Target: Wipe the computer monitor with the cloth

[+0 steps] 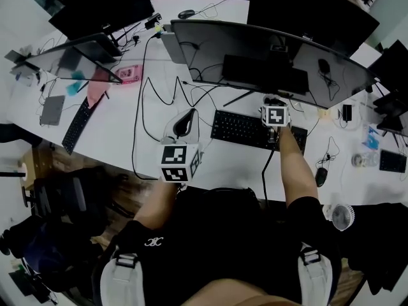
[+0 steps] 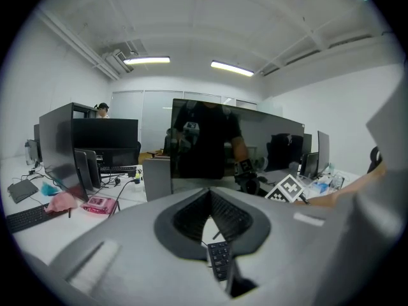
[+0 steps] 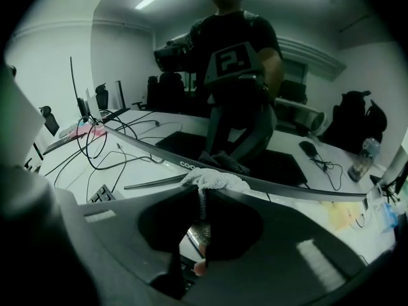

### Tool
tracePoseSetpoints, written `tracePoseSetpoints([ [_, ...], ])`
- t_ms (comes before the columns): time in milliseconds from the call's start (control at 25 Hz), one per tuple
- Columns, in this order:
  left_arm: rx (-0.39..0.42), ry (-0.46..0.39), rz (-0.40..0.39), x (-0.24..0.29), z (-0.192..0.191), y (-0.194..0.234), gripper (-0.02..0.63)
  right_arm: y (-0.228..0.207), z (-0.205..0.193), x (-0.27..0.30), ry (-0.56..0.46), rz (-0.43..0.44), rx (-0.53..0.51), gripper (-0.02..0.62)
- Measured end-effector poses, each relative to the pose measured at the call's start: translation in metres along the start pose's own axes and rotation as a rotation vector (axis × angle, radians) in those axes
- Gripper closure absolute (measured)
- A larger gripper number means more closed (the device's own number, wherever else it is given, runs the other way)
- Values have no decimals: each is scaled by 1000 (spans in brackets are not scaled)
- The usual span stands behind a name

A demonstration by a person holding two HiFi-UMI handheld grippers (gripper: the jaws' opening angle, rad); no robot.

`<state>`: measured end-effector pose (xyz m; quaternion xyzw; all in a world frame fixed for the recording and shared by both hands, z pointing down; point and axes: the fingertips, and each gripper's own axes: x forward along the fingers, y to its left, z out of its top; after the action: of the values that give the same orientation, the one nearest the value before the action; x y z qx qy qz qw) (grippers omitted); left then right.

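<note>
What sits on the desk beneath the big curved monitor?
A black keyboard and loose cables lie on the desk below the monitor; its screen covers whatever is behind.

The cloth (image 3: 213, 179) is white, the monitor (image 1: 255, 43) and keyboard (image 1: 239, 127) black, the desk (image 1: 115, 132) white.

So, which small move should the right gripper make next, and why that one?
Probably sweep the right gripper sideways along the monitor, with the cloth pressed to it. Its jaws are shut on the cloth, and the cloth sits right at the screen's lower edge, so a wiping stroke along the glass seems the natural next step.
</note>
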<state>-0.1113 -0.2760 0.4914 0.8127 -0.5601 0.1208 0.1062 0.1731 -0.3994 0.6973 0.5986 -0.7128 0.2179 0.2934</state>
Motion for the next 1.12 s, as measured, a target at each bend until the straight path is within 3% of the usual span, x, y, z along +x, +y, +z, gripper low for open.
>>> tracePoseSetpoints([
  [680,-6,-8,-31,-10,-4,109,552,105,26,27,-1,-28,45,560],
  [1120,-24,-5,-21,-24,-15,179,552,193,53,50,-23,7,53,560],
])
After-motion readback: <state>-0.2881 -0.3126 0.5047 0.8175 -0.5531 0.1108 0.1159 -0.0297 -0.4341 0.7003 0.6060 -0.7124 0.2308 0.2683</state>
